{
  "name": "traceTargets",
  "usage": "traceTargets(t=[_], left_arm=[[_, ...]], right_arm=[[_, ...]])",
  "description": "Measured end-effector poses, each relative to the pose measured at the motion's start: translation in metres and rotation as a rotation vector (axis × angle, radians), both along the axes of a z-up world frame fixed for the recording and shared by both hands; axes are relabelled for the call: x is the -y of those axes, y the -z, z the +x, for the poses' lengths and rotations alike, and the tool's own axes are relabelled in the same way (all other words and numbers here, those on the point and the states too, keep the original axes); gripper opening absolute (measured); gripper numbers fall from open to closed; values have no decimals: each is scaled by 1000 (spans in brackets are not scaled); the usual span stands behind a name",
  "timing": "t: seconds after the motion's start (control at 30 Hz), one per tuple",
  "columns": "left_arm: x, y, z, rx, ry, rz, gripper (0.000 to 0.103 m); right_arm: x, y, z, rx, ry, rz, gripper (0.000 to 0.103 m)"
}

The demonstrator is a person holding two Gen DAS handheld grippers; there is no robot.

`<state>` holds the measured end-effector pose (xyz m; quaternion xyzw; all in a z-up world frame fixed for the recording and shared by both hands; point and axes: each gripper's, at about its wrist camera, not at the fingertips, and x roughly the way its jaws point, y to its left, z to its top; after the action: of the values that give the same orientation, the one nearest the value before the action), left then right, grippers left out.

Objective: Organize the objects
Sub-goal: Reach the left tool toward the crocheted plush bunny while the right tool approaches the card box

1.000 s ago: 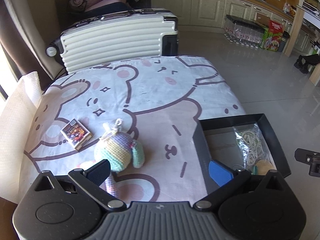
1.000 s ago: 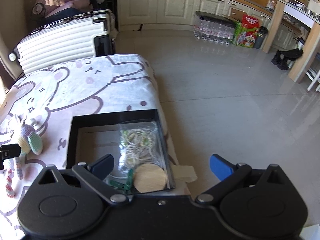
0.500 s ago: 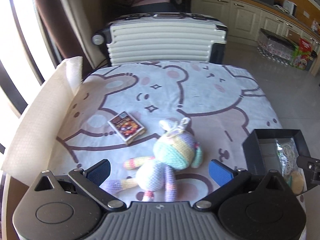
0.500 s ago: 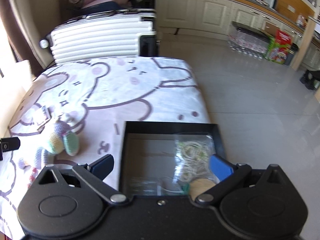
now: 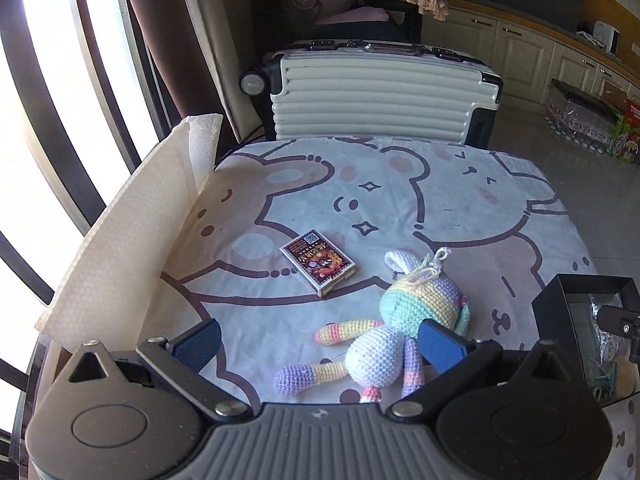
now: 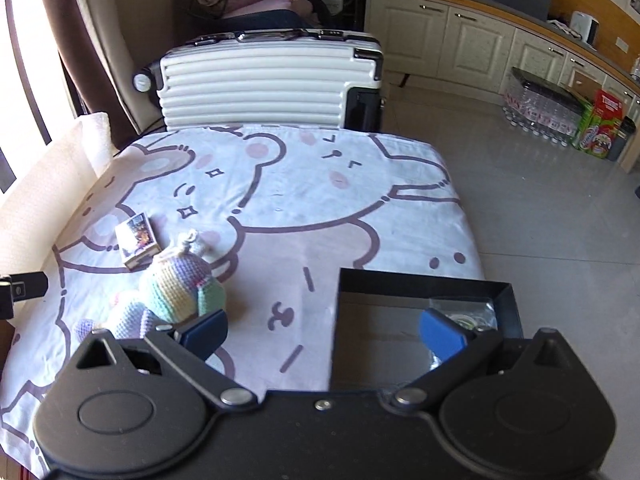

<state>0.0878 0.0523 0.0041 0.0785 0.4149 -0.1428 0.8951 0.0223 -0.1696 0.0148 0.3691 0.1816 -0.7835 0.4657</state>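
Observation:
A pastel crocheted bunny [image 5: 400,328] [image 6: 176,292] lies on the bear-print cloth [image 5: 400,208] [image 6: 304,208], head toward the far side. My left gripper [image 5: 318,344] hangs open just above its body, right pad beside the head. A small card box [image 5: 318,266] [image 6: 137,240] lies flat just beyond the bunny to the left. A black open box [image 6: 424,286] [image 5: 580,284] sits at the cloth's right front, with a clear bag of bands [image 6: 468,320] inside. My right gripper [image 6: 322,334] is open, right pad over the box, nothing held.
A white ribbed suitcase [image 5: 380,96] [image 6: 264,80] stands behind the table. A sheet of white paper towel [image 5: 132,232] rises along the left edge by the window. Tiled floor [image 6: 552,220] lies to the right, with cabinets and packed bottles [image 6: 548,108] beyond.
Both grippers swung left. The bunny and card box now sit in the middle of the left wrist view; the black box slid to the right edge. Nothing was gripped.

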Motion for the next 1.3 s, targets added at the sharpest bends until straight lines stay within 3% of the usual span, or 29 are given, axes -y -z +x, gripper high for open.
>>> traceTargets(t=[0.47, 0.67, 0.87, 1.03, 1.3], left_arm=[[7, -3, -6, 43, 77, -34, 103], [16, 1, -4, 69, 125, 3, 103], [25, 4, 1, 49, 207, 72, 90], [32, 1, 5, 25, 212, 63, 82], [49, 29, 11, -53, 297, 113, 72]], right_arm=[[-18, -22, 11, -11, 52, -36, 103], [-20, -28, 8, 30, 74, -80, 103], [-12, -25, 4, 36, 57, -99, 103], [-8, -25, 3, 14, 38, -89, 103], [0, -27, 5, 32, -5, -117, 103]])
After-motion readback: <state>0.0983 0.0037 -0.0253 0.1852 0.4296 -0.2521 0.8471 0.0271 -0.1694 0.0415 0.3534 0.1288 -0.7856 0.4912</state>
